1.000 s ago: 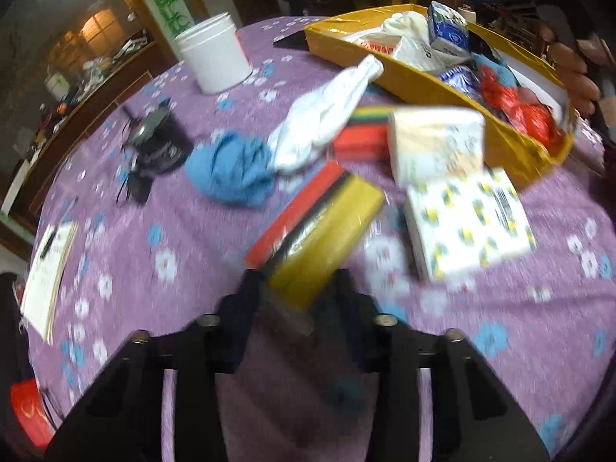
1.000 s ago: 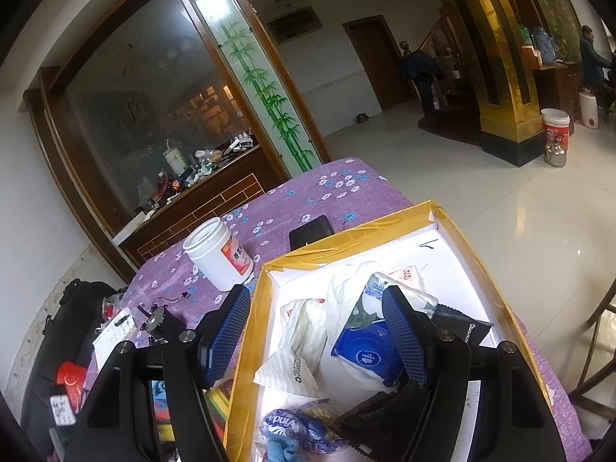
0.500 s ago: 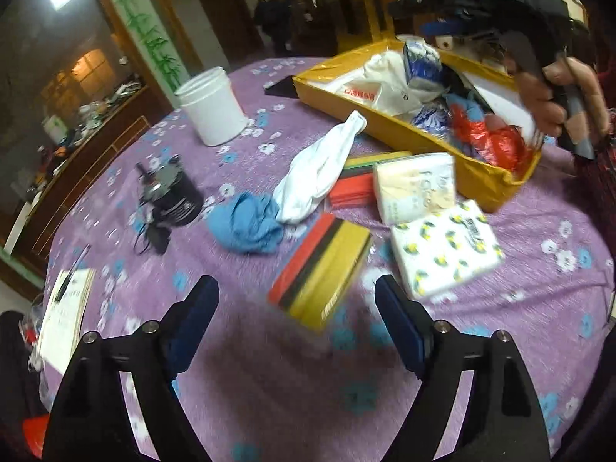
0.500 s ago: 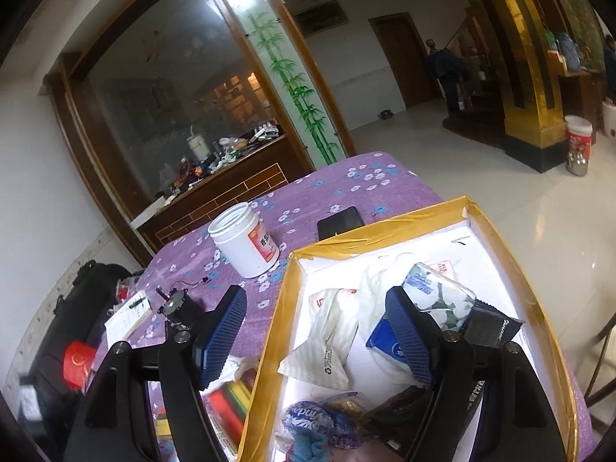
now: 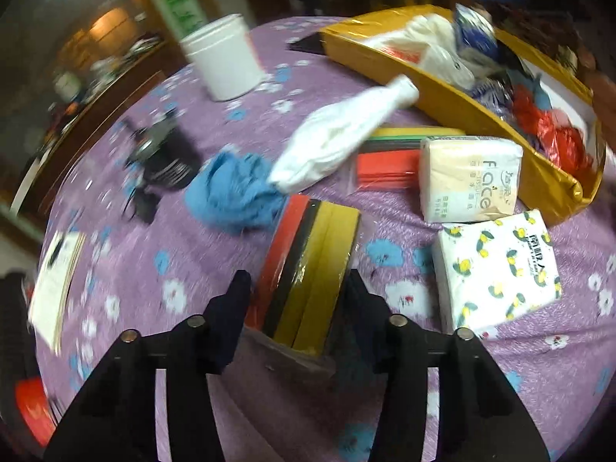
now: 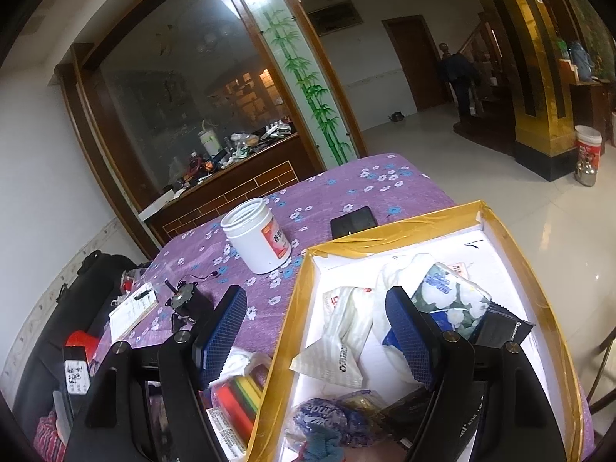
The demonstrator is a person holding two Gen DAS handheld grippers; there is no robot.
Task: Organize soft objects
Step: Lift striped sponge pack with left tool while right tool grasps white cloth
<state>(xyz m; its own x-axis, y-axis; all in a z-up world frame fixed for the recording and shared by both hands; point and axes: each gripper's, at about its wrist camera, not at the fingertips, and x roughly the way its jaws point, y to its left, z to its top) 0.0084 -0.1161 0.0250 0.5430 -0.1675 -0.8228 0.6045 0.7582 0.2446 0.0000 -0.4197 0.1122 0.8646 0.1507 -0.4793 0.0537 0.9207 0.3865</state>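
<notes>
**Inspector A:** Status, nearest first. The left gripper [image 5: 296,288] points steeply down at the table [image 5: 404,404]. Its fingers [image 5: 236,300] have just been closing around the sponge pack [image 5: 312,265], a wrapped block in red, black and yellow. Both pads sit against its sides, so I log it as grasped, though motion blur leaves the firmness of the hold unclear.

**Inspector B:** Is the pack in the box yet?

**Inspector A:** No. It is at the table, well short of the yellow box [image 5: 442,92]. I judge this item as picked, not yet stowed.

**Inspector B:** What else is outstanding?

**Inspector A:** Moving outward: a lemon-print tissue pack [image 5: 496,269] to the right, a blue cloth [image 5: 231,196] just beyond the sponges, then a beige tissue pack [image 5: 469,177], a second sponge stack [image 5: 389,154] and a white cloth [image 5: 342,138] lying against the box wall. Six soft items outside, by my count.

**Inspector B:** And inside?

**Inspector A:** White bags, a blue-and-white pack and red plastic are already in the box. Partly filled; I put the task near its midpoint.

**Inspector B:** The right gripper [image 6: 315,335]?

**Inspector A:** It hovers at the box's near corner, fingers spread wide, holding nothing. The white jar [image 5: 223,57] and small motor [image 5: 165,154] farther back are hard goods, and I would leave them.
</notes>
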